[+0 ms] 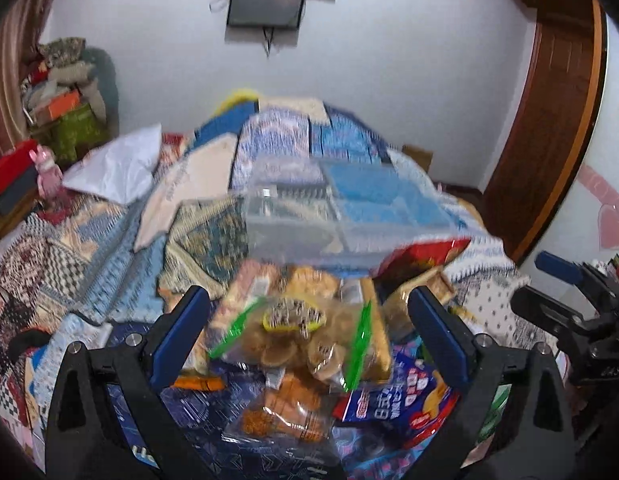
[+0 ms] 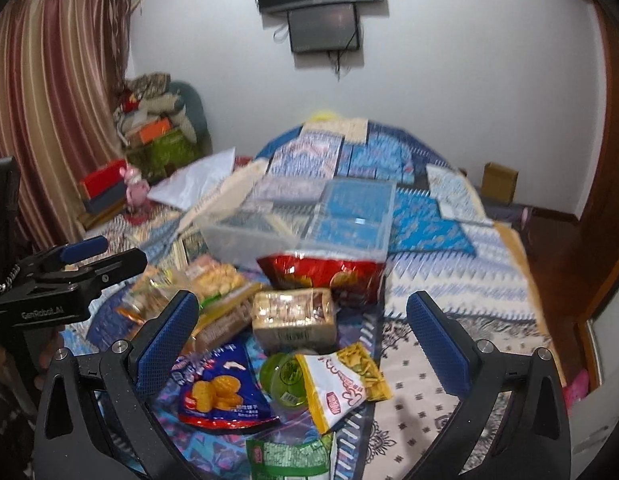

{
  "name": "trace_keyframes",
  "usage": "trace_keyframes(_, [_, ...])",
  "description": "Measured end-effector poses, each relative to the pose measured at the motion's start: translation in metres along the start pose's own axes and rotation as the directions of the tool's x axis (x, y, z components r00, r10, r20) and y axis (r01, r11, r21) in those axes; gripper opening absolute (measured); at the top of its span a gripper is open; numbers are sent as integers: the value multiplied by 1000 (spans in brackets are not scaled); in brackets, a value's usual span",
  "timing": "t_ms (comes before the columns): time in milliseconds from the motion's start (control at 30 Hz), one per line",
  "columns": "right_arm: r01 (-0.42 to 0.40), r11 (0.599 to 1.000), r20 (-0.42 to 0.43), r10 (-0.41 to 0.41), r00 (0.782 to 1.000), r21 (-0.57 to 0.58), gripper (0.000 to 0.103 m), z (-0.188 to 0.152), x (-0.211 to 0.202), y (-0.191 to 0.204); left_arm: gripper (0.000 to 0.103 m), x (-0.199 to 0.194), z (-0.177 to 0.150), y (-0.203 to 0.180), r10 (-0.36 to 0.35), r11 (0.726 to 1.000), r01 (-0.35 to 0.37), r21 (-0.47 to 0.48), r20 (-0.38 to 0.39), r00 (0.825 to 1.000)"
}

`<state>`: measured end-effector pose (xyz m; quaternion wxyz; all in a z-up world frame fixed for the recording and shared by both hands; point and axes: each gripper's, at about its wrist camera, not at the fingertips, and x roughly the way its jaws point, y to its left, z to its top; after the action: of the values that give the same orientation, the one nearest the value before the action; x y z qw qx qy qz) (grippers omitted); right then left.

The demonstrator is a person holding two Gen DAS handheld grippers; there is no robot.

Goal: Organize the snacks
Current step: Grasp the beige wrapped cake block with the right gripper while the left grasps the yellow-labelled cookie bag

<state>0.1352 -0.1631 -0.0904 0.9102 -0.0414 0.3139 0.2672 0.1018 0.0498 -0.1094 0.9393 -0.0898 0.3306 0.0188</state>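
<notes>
Left gripper [image 1: 309,312] fingers wide, clear cookie bag [image 1: 297,340] lying between them. Right gripper [image 2: 305,320] fingers wide, wrapped cracker block [image 2: 293,314] between them, clear bin [image 2: 305,216] beyond.

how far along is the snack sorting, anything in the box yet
Barely started. The clear plastic storage box looks empty, though blur leaves some doubt. Nothing is in hand: left gripper and right gripper are both open. The red chip bag, blue cracker bag and other packets still lie on the bed.
</notes>
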Motion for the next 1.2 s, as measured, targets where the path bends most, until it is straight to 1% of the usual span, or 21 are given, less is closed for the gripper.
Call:
trace_keyframes(200, [-49, 999, -98, 49, 994, 7, 103, -6, 31, -2, 101, 29, -13, 1, 34, 999, -33, 13, -77, 996])
trace_keyframes(333, [-76, 997, -153, 75, 985, 1, 101, -9, 49, 1, 101, 44, -15, 8, 10, 1000, -11, -5, -110, 994])
trace_keyframes(400, [-74, 997, -172, 72, 982, -4, 99, -9, 57, 1, 101, 50, -17, 10, -29, 999, 27, -17, -126, 992])
trace_keyframes(467, [-73, 997, -197, 69, 978, -10, 91, -9, 66, 2, 101, 53, -19, 9, -33, 999, 31, -16, -127, 991])
trace_keyframes(533, [-70, 997, -223, 64, 973, -18, 88, -10, 74, 4, 100, 54, -20, 9, -34, 999, 32, -12, -117, 993])
trace_keyframes(633, [-63, 998, -250, 54, 967, -30, 87, -13, 85, 5, 93, 53, -22, 9, -41, 999, 40, -14, -96, 995])
trace_keyframes(700, [-52, 998, -270, 41, 962, -37, 84, -15, 90, 6, 91, 54, -23, 6, -24, 1000, 24, 3, -87, 996])
trace_keyframes(800, [-36, 999, -279, 24, 960, -37, 76, -17, 91, 4, 88, 51, -25, 1, -1, 1000, 2, 30, -62, 998])
trace_keyframes(833, [-36, 999, -279, 27, 960, -30, 76, -17, 91, 2, 82, 50, -25, 0, 9, 999, -8, 33, -51, 999])
trace_keyframes(867, [-39, 999, -278, 31, 960, -23, 75, -17, 91, 1, 75, 48, -25, 1, 17, 999, -16, 33, -43, 999])
trace_keyframes(900, [-42, 999, -275, 36, 961, -17, 75, -17, 91, -1, 73, 46, -23, 2, 29, 999, -27, 31, -40, 999])
trace_keyframes(1033, [-44, 999, -266, 42, 963, -1, 74, -16, 87, -1, 68, 45, -21, 10, 5, 1000, -5, -1, -62, 998])
trace_keyframes(1067, [-54, 999, -263, 54, 963, 7, 74, -16, 84, -2, 65, 43, -21, 11, 8, 1000, -8, 1, -61, 998])
trace_keyframes(1200, [-64, 998, -239, 66, 969, 14, 74, -14, 72, 2, 62, 34, -21, 11, 10, 1000, -9, 13, -49, 999])
